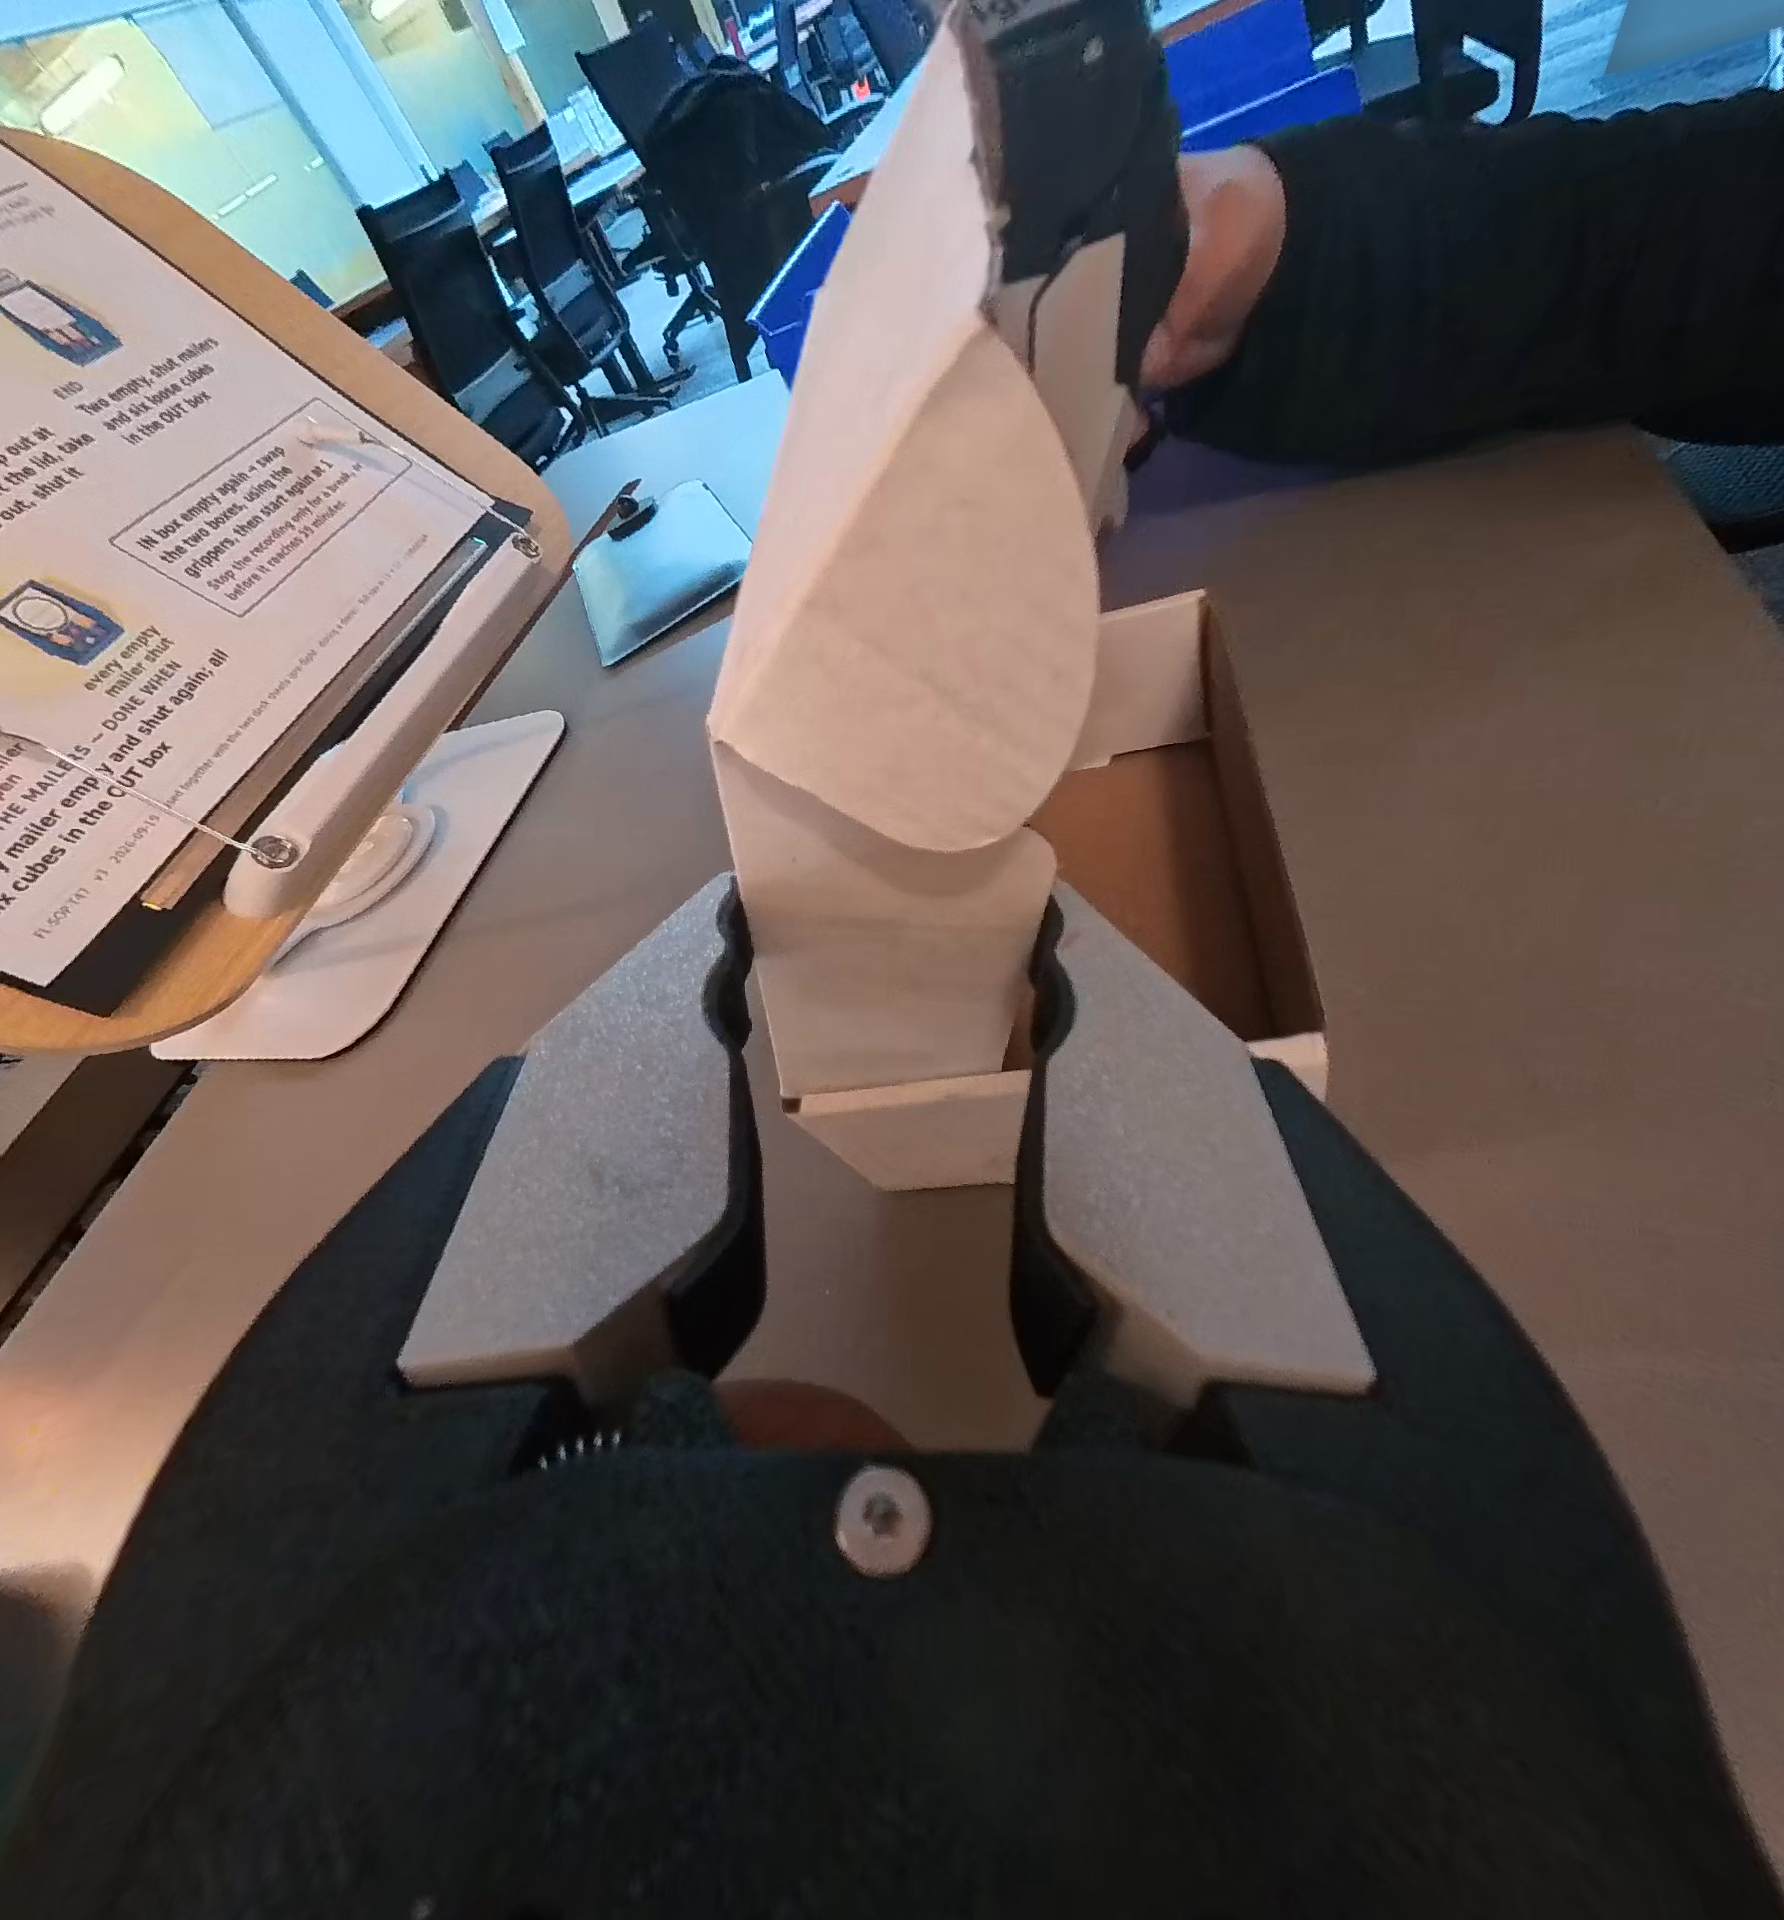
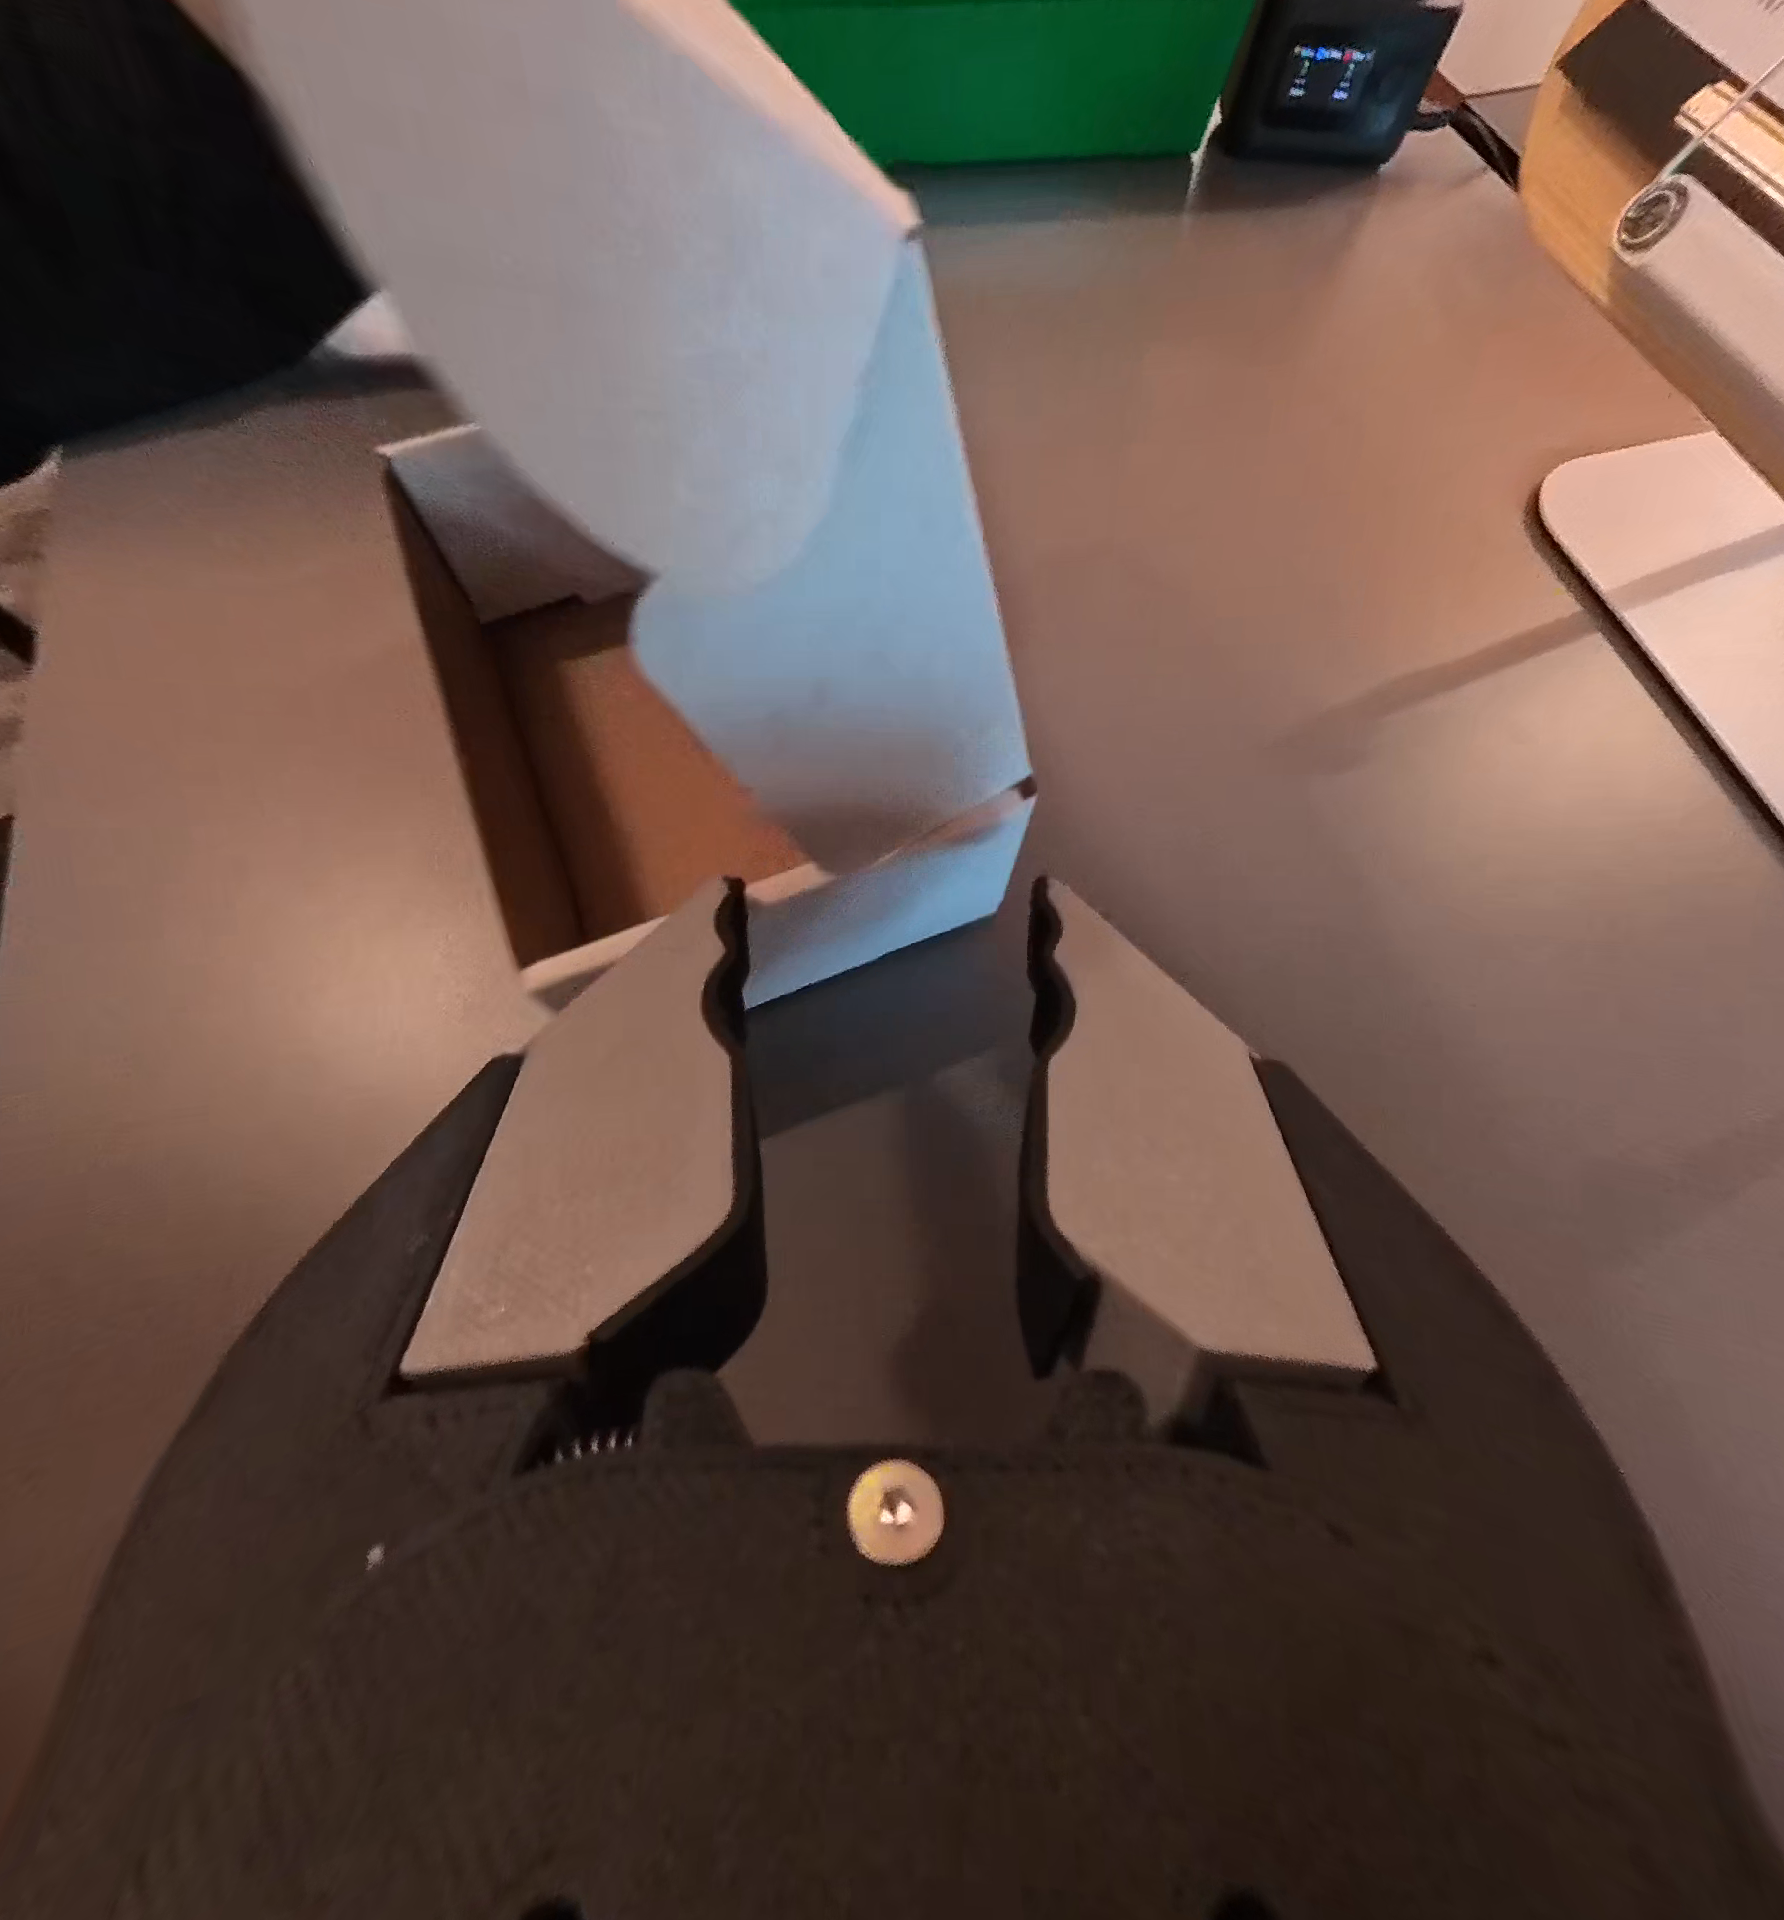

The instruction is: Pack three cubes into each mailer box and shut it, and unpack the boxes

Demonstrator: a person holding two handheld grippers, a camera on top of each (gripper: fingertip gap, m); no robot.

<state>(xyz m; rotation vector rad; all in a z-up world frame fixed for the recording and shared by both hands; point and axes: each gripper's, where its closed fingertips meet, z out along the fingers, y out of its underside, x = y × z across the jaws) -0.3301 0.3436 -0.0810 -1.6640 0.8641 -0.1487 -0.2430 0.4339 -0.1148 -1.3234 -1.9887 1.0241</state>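
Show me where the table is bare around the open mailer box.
Bare table lies between the mailer box and the white stand base; more to the box's other side. It is crowded by the raised lid, where both grippers work.

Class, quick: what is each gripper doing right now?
Left gripper: jaws around the mailer box flap; whether it is clamped cannot be told.
Right gripper: open, holding nothing.

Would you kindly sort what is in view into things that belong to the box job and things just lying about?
Job:
- mailer box, open, no cubes seen inside
- lid, raised
- left gripper, around the lid's flap
- right gripper, open

Lying about:
- instruction sheet on its stand
- green bin
- small screen
- blue bin
- chairs
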